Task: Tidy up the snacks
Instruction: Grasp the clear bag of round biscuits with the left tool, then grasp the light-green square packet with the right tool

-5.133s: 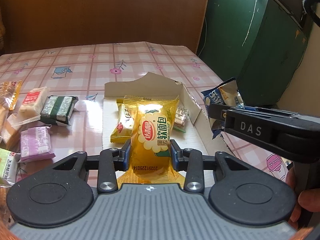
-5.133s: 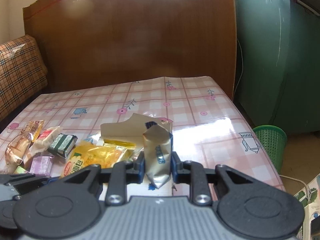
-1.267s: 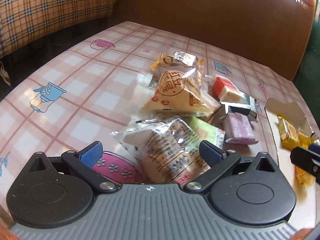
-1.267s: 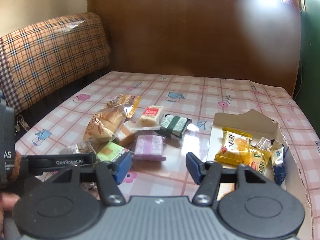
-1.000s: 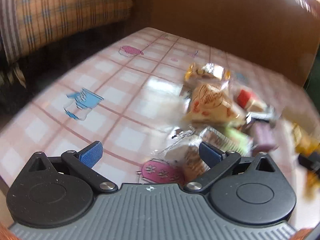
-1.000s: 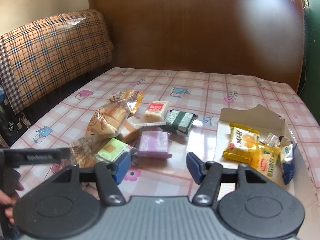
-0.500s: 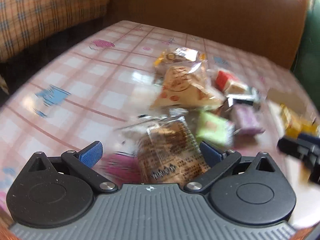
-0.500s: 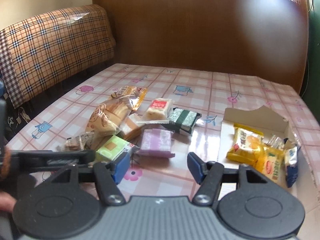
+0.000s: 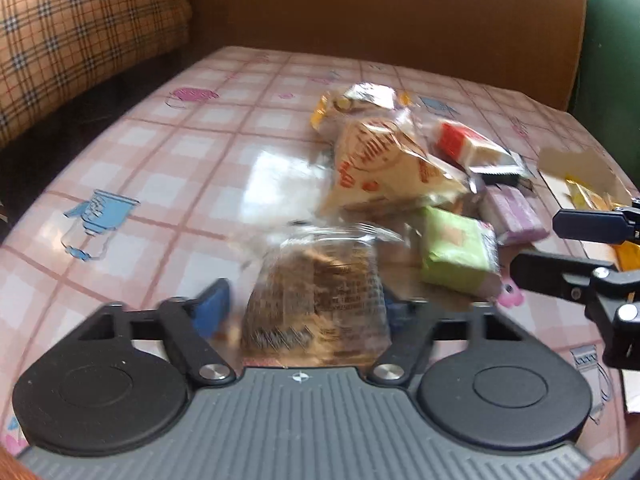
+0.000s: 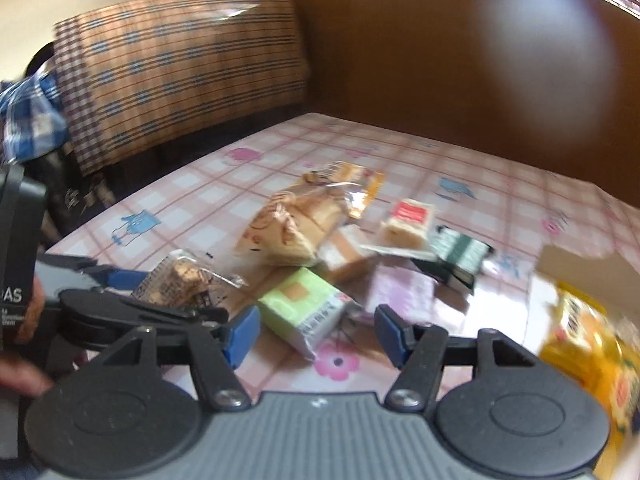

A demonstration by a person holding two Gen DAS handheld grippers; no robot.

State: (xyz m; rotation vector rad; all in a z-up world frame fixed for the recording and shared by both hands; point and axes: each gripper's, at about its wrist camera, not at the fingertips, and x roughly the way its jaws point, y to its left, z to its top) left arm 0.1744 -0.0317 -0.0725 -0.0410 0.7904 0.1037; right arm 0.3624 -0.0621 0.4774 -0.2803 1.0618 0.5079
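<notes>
1. Left wrist view: my left tool (image 9: 304,306) has just been closing its jaws, and the clear packet of brown biscuits (image 9: 316,300) lies between them on the desk (image 9: 160,184). The right blue pad is hidden behind the wrapper and a gap shows beside the left pad, so I do not see them pressing yet. Beyond the packet sit the green-wrapped snack (image 9: 456,250), the purple one (image 9: 514,210) and the big cream pastry bag (image 9: 384,168). The cardboard box (image 9: 576,168) stands at the far right edge.

2. Right wrist view: my right tool (image 10: 316,334) is spread about halfway, nothing pinched, with the green-wrapped snack (image 10: 306,306) lying on the desk (image 10: 200,208) just ahead of the gap between its pads. My left tool (image 10: 132,292) shows at the left, around the biscuit packet (image 10: 180,282). The box (image 10: 576,260) at the right holds yellow packets (image 10: 584,344). The picture is blurred.
</notes>
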